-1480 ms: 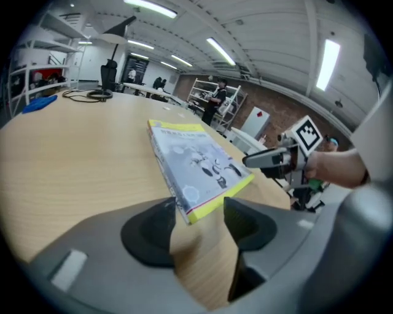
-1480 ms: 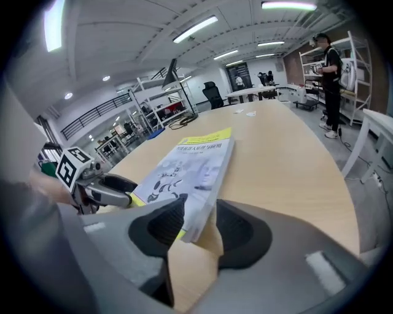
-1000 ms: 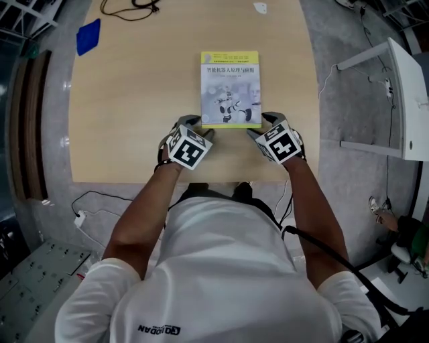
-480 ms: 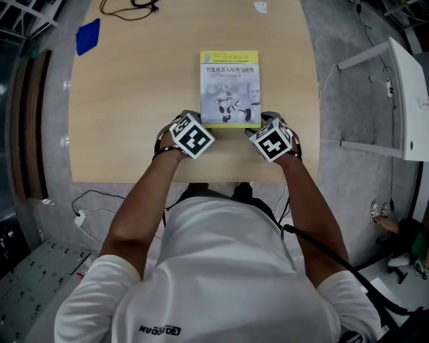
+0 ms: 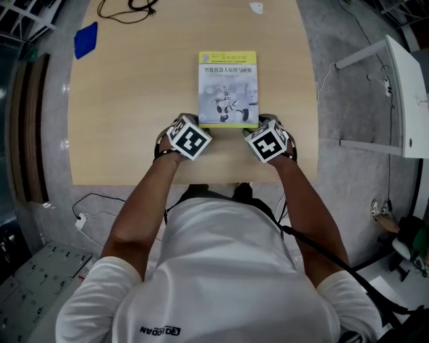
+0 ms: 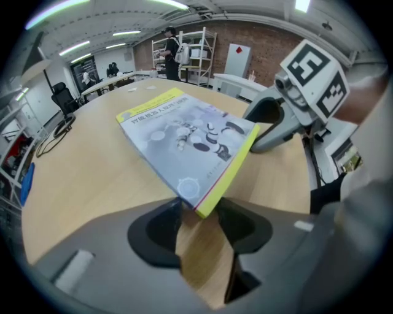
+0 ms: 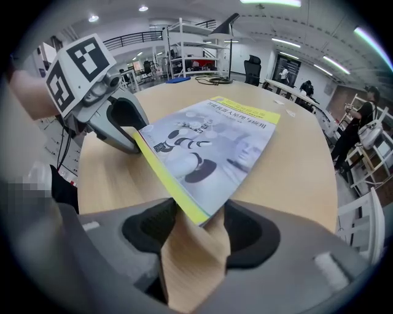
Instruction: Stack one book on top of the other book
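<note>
A grey-blue book (image 5: 228, 88) with a white robot on its cover lies cover up on the wooden counter (image 5: 134, 120). It sits a little right of the counter's middle, well clear of the far edge, with its short sides parallel to the near edge. Only this one book can be made out; whether another lies under it cannot be told.

The left gripper (image 5: 201, 127) is at the book's near left corner and the right gripper (image 5: 259, 125) at its near right corner. Both point steeply down, with their marker cubes towards the person.

In the left gripper view the fingers (image 6: 153, 230) stand apart. The yellow-edged corner of the book pokes in between their tips, and bare counter shows in the gap behind it. The right gripper view shows the same: its fingers (image 7: 255, 236) are spread, with the other near corner between the tips. Both pairs of jaws have just been closing a little. The tips sit close against the corners, but no firm clamp shows.

At the counter's far left corner lies a blue cloth-like thing (image 5: 87, 38). A black cable (image 5: 127, 8) and a small white item (image 5: 257, 7) lie by the far edge.
</note>
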